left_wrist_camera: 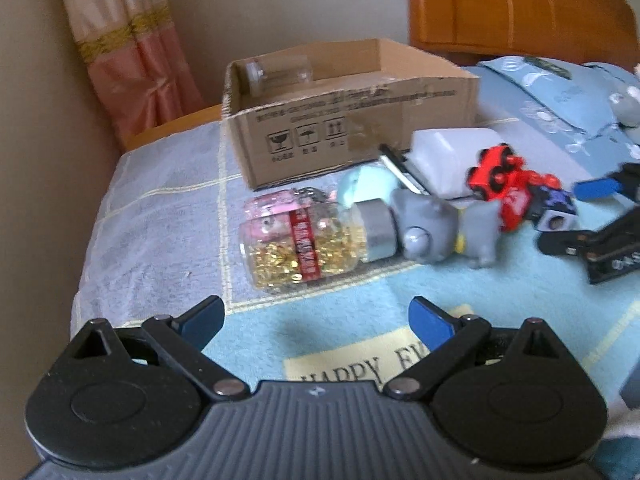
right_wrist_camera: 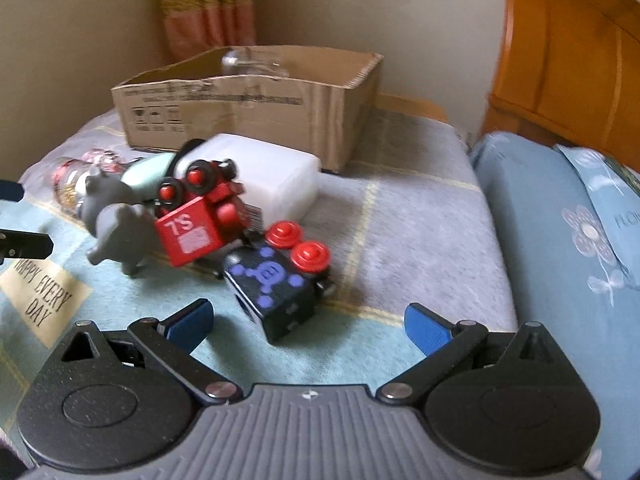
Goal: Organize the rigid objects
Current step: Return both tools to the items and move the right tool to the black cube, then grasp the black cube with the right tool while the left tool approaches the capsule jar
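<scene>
A heap of small toys lies on the blue blanket (right_wrist_camera: pixel 420 216) in front of an open cardboard box (left_wrist_camera: pixel 352 128), which holds a clear jar (left_wrist_camera: pixel 278 72) on its side. In the left wrist view a glitter-filled bottle (left_wrist_camera: pixel 304 246) lies at twelve o'clock from the left gripper (left_wrist_camera: pixel 316 320), touching a grey animal figure (left_wrist_camera: pixel 432 228). The red toy car (right_wrist_camera: pixel 196 216) leans on a white container (right_wrist_camera: pixel 272 184). The black block with red wheels (right_wrist_camera: pixel 280 288) sits at twelve o'clock just ahead of the right gripper (right_wrist_camera: pixel 308 320). Both tongs stand wide apart, empty.
</scene>
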Demonstrator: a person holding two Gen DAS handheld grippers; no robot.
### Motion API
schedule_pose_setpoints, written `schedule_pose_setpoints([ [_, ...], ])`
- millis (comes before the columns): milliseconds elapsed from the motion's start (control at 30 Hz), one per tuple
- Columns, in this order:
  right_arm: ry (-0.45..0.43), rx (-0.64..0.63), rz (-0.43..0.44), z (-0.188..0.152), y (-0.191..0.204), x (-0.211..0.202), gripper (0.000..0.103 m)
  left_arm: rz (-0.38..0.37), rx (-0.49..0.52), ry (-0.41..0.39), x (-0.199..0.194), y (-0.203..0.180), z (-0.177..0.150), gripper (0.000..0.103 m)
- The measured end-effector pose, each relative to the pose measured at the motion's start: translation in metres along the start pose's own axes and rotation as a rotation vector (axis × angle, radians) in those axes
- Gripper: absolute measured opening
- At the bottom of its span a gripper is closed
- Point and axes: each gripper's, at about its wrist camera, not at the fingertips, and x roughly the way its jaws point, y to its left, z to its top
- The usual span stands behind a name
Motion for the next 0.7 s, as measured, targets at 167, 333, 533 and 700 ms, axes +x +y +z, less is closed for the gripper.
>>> schedule_pose_setpoints([
  [167,-0.041,-0.067,0.057,0.006,0.003,0.002,0.082,-0.013,0.017,0.014,-0.002,-0.005,0.000,0.098],
  [333,-0.041,-0.087,0.072,0.007,0.005,-0.001,0.066,0.005,0.040,0.005,0.000,-0.012,0.003,0.098],
  [533,-0.018,-0.064,0.059,-0.003,0.001,-0.014,0.066,0.043,0.052,-0.004,0.007,-0.013,0.005,0.098],
  [700,-0.007,-0.050,0.048,-0.011,-0.003,-0.022,0.066,0.063,0.043,-0.020,0.013,-0.014,0.007,0.098],
])
